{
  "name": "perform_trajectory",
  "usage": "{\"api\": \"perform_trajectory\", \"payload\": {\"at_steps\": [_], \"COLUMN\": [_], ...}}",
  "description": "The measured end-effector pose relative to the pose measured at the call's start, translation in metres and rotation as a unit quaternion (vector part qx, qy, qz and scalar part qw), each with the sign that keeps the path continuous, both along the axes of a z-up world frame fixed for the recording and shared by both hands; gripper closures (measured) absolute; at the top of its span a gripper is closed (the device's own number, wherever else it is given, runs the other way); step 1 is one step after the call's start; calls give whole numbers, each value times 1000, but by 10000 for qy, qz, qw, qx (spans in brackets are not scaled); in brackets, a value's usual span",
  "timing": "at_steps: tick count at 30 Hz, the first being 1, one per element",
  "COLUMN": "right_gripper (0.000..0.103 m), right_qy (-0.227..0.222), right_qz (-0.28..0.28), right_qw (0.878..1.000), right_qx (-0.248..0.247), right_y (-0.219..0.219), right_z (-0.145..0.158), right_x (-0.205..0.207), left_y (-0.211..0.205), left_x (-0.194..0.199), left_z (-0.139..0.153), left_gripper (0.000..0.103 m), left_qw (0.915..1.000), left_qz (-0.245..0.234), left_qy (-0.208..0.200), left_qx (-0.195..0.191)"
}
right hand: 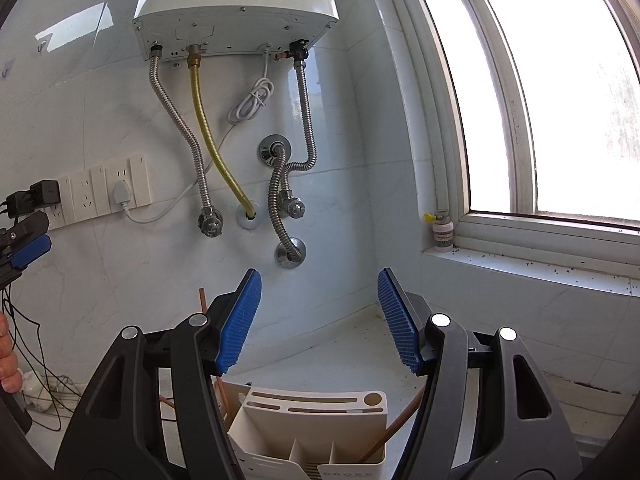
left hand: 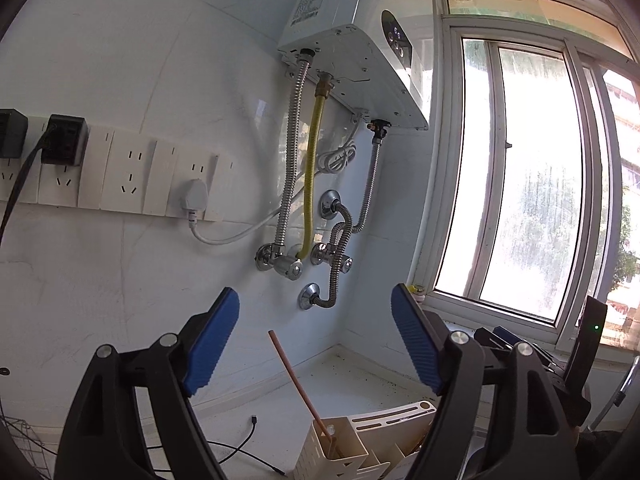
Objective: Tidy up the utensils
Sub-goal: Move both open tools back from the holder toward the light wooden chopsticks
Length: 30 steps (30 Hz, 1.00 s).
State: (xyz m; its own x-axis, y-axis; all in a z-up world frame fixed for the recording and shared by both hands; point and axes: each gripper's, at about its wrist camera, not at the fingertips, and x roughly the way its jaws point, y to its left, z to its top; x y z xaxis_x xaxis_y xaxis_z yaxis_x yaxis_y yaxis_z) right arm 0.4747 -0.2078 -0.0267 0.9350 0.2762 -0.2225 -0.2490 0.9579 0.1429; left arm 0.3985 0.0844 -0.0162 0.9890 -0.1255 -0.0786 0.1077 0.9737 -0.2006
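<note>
My left gripper (left hand: 315, 292) stands open high above the counter, with nothing between its blue pads. Below it sits a cream utensil holder (left hand: 316, 456), and one brown chopstick (left hand: 298, 380) leans upright in its left compartment. My right gripper (right hand: 320, 272) is open too and empty, hovering over the same holder (right hand: 316, 404) with its knife slots on top. A chopstick (right hand: 203, 300) pokes up behind its left finger, and another (right hand: 396, 424) leans at the holder's right side. In the right wrist view the left gripper (right hand: 32, 250) shows at the far left edge.
A white water heater (right hand: 236, 4) hangs on the wall with metal hoses (right hand: 200, 152) and valves below it. A socket strip (left hand: 120, 172) runs along the left, and a window (left hand: 520, 184) fills the right. Black cables (left hand: 240, 444) lie on the counter, and a wire basket (left hand: 20, 440) sits at the lower left.
</note>
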Motion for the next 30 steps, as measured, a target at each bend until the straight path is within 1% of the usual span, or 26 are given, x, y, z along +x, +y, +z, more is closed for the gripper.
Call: {"api": "perform_trajectory", "payload": {"at_steps": [6, 11, 12, 13, 14, 15, 17, 19, 21, 23, 26, 30], "right_gripper": [44, 42, 41, 37, 35, 35, 33, 32, 30, 24, 24, 19], "right_qy": [38, 112, 134, 151, 174, 203, 270, 343, 407, 474, 559, 717], "right_qz": [138, 278, 319, 354, 392, 441, 572, 709, 847, 975, 1150, 1375], "right_qw": [9999, 9994, 9992, 9990, 9988, 9985, 9977, 9965, 9950, 9934, 9909, 9869], "right_qx": [68, 163, 189, 213, 232, 240, 254, 296, 352, 387, 409, 456], "right_y": [12, 25, 28, 32, 36, 39, 47, 56, 65, 74, 88, 105], "right_z": [6, 7, 7, 6, 6, 5, 4, 2, 1, -2, -6, -15], "right_x": [-11, -19, -21, -24, -27, -30, -37, -44, -53, -61, -73, -90], "left_y": [13, 30, 34, 38, 43, 47, 56, 64, 71, 78, 86, 98], "left_x": [-30, -55, -60, -65, -71, -76, -89, -103, -114, -125, -141, -161], "left_z": [5, 3, 3, 2, 1, 1, 1, 1, 1, -1, -5, -15], "left_gripper": [23, 16, 15, 14, 13, 13, 8, 7, 6, 6, 6, 6], "left_qw": [9998, 9993, 9990, 9987, 9983, 9978, 9970, 9958, 9948, 9937, 9920, 9890], "left_qz": [166, 373, 429, 492, 566, 650, 760, 897, 987, 1066, 1164, 1275], "left_qy": [-42, 26, 39, 53, 83, 121, 174, 186, 253, 348, 488, 735], "left_qx": [121, 97, 96, 91, 88, 77, 0, -47, -38, -16, 44, 137]}}
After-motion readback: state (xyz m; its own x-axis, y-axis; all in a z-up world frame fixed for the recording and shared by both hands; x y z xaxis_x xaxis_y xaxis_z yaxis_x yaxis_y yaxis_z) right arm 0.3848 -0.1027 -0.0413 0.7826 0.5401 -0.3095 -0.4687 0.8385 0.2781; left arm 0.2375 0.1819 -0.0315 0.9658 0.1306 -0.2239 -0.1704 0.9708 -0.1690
